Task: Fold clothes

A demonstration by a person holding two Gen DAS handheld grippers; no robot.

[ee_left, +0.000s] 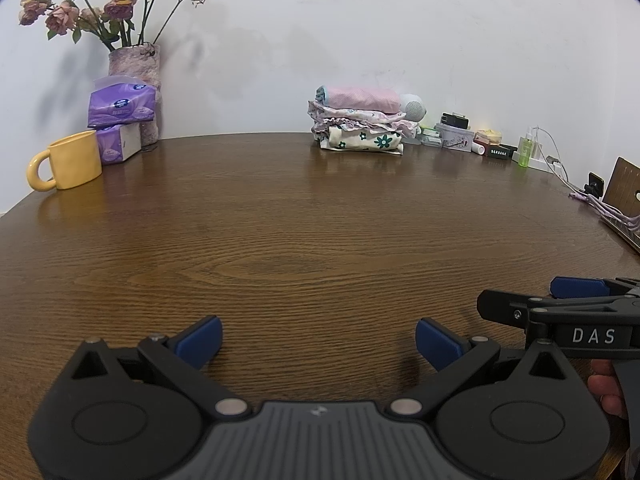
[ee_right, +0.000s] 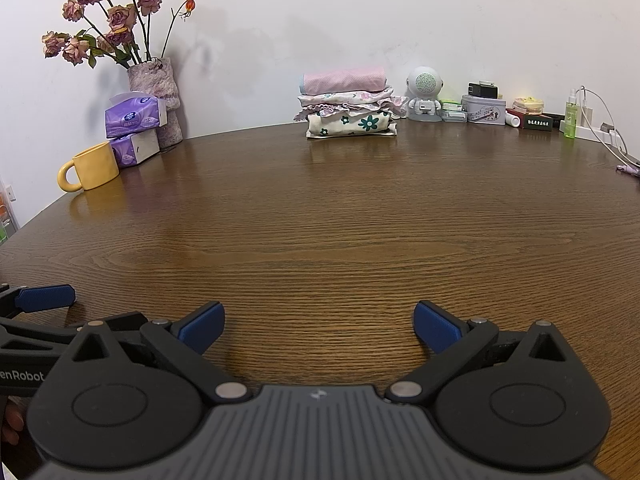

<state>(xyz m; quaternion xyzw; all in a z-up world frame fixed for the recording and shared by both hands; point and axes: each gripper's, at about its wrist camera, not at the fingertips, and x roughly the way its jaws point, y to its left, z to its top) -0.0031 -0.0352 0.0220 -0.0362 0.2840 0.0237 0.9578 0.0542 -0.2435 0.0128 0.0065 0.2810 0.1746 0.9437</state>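
Grippers, my left gripper [ee_left: 319,338] and right gripper [ee_right: 319,326], gape released over bare table [ee_left: 304,220], folded clothes [ee_left: 358,122] stacked at upper centre.

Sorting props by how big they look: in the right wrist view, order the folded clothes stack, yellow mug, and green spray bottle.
1. Clothes stack
2. Yellow mug
3. Spray bottle

The mug sits nearer, so only its apparent size is ranked.

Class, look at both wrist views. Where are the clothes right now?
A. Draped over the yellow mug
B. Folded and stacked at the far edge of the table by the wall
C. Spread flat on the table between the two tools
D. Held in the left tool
B: the folded stack of clothes sits at the far side of the table near the wall, and both the left tool and right tool are open and hold nothing.
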